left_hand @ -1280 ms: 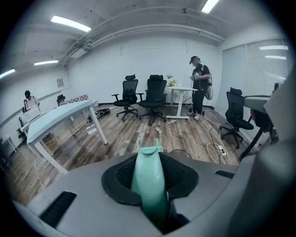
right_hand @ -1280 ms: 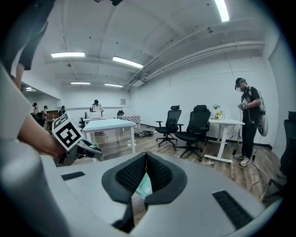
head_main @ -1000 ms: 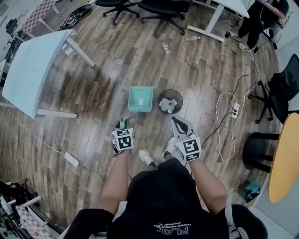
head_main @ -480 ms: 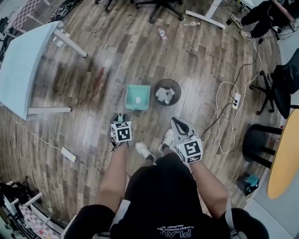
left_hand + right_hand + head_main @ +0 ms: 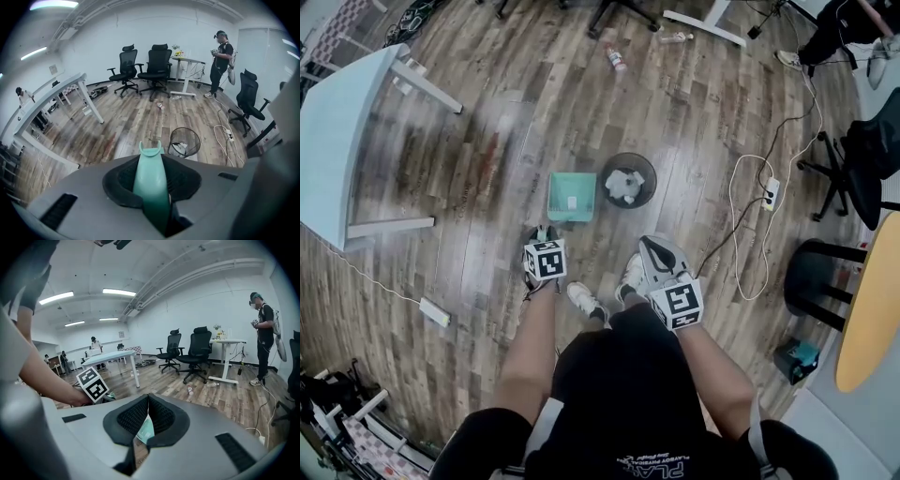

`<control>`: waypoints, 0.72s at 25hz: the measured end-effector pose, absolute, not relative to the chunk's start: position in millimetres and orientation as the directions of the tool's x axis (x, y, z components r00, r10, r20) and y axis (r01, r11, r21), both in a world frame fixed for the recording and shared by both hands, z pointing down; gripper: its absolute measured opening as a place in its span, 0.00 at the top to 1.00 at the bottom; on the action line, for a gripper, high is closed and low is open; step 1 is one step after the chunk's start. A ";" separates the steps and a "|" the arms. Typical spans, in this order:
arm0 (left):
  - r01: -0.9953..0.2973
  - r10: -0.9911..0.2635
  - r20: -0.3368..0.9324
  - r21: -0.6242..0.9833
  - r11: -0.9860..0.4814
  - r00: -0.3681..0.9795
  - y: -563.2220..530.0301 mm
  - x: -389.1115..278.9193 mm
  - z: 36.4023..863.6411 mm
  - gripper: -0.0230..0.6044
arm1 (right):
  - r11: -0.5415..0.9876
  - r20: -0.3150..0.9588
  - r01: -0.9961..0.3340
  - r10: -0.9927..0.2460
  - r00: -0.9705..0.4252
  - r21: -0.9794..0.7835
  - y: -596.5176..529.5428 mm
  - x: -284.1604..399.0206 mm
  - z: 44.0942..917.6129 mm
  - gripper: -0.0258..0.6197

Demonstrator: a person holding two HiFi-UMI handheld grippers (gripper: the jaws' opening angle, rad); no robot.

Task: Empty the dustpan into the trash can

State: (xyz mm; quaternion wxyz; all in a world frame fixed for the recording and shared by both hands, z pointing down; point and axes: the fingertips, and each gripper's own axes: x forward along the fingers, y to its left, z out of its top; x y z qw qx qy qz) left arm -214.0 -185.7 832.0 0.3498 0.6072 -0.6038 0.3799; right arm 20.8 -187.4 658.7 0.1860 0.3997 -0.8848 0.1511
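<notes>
Left gripper (image 5: 542, 234) pinches the dustpan (image 5: 572, 195) handle, pan straight ahead, trash can (image 5: 652, 178) just right. Right gripper (image 5: 653, 249) pressed together, empty.

floor (image 5: 703, 103) | wood planks — trash can (image 5: 652, 173), bottle (image 5: 614, 58), power strip (image 5: 772, 194)

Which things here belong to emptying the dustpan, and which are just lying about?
Job in hand:
dustpan, handle clamped in the left tool
trash can, crumpled paper inside

Lying about:
bottle
power strip
white table
office chair
</notes>
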 end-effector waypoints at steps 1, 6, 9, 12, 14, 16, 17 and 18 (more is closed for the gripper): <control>-0.999 -0.465 0.885 -0.033 -0.025 -0.018 -186.9 -212.6 834.6 0.80 | 0.635 0.451 -0.763 -0.650 -0.612 -0.121 -189.0 19.9 660.3 0.92; -0.998 -0.462 0.886 -0.051 -0.037 -0.028 -190.2 -207.3 838.1 0.80 | 0.630 0.467 -0.764 -0.640 -0.610 -0.135 -189.3 18.2 669.8 0.92; -0.998 -0.457 0.889 -0.055 -0.043 -0.029 -196.9 -206.8 838.4 0.80 | 0.627 0.474 -0.766 -0.637 -0.608 -0.140 -191.9 16.3 675.2 0.92; -0.998 -0.464 0.886 -0.040 -0.039 -0.017 -201.8 -206.8 836.8 0.79 | 0.628 0.478 -0.764 -0.631 -0.611 -0.148 -192.1 11.9 680.9 0.92; -0.999 -0.478 0.879 -0.021 -0.039 0.000 -204.3 -205.3 834.2 0.78 | 0.629 0.477 -0.763 -0.629 -0.614 -0.151 -192.9 9.6 681.5 0.92; -0.999 -0.480 0.877 -0.003 -0.043 0.018 -204.1 -203.6 832.6 0.73 | 0.633 0.473 -0.759 -0.627 -0.618 -0.153 -194.2 6.6 680.2 0.92; -0.999 -0.483 0.876 0.000 -0.045 0.021 -203.5 -203.6 830.9 0.71 | 0.634 0.471 -0.757 -0.627 -0.621 -0.154 -194.8 5.0 679.3 0.92; -0.999 -0.488 0.872 0.002 -0.046 0.024 -202.8 -203.7 828.4 0.70 | 0.636 0.469 -0.756 -0.626 -0.622 -0.154 -195.2 3.7 678.3 0.92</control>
